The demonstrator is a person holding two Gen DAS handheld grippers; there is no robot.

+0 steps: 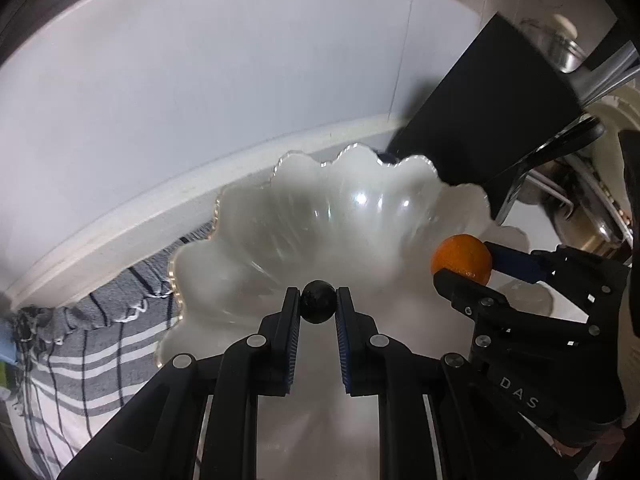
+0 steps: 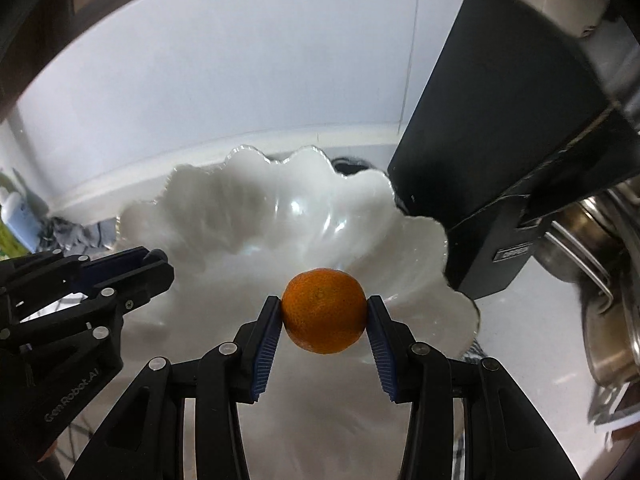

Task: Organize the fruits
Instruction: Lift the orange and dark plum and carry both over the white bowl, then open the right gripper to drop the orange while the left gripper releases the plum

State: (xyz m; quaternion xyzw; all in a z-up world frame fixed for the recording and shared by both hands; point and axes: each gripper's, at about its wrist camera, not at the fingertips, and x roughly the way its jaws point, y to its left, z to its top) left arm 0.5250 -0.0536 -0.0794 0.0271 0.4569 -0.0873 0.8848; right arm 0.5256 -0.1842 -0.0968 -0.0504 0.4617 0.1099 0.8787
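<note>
A white scalloped glass bowl [image 1: 248, 236] [image 2: 224, 208] stands on the counter before both grippers. My left gripper [image 1: 318, 300] is shut on a small dark round fruit [image 1: 318, 302], held just over the bowl's near side. My right gripper [image 2: 324, 312] is shut on an orange [image 2: 324, 310], also above the bowl's near rim. In the left wrist view the right gripper [image 1: 466, 262] with the orange [image 1: 460, 258] shows at the right. In the right wrist view the left gripper [image 2: 154, 266] appears at the left; its fruit is hidden there.
A black box-shaped appliance [image 1: 484, 120] [image 2: 500, 132] stands close behind the bowl on the right. Steel pots [image 2: 604, 272] sit further right. A grey striped cloth [image 1: 80, 344] lies left of the bowl. A white wall [image 1: 200, 80] backs the counter.
</note>
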